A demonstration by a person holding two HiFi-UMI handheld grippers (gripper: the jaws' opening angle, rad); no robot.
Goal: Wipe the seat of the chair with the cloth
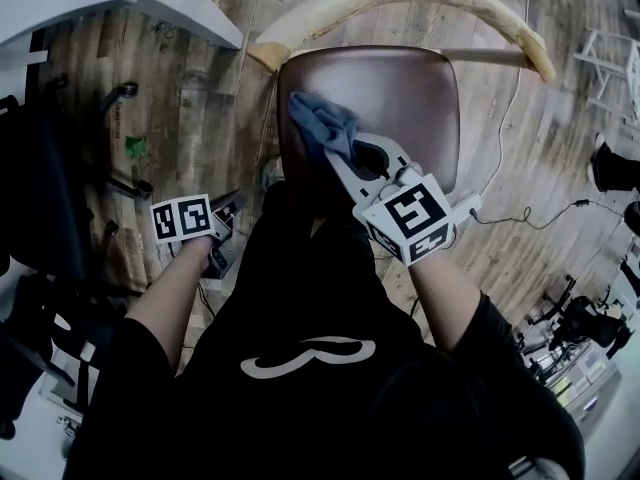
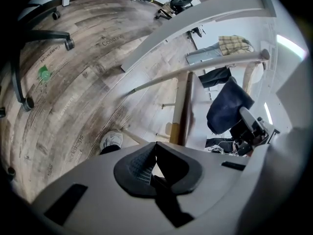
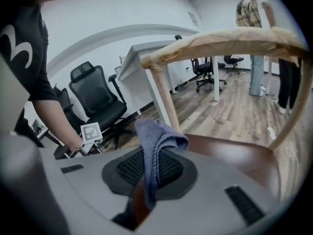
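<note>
While the right gripper (image 1: 337, 150) pinches cloth (image 1: 318, 118) at the seat (image 1: 405, 103) edge, left gripper (image 2: 155, 147) hangs closed, seemingly empty.

Ground: a floor (image 1: 200, 98) of brown wooden planks with visible grain.
Floor, left side: the black castor legs (image 1: 120, 93) of an office chair stand on it, with a small green scrap (image 1: 135, 146) lying near them.
Floor, right side: a thin white cable (image 1: 514, 98) trails along the planks beside the chair.
Raised surface: a dark brown, glossy chair seat (image 1: 400, 98).
On the seat: a blue cloth (image 1: 322, 123) bunched at its left side, pinched in the right gripper (image 1: 338, 151).
</note>
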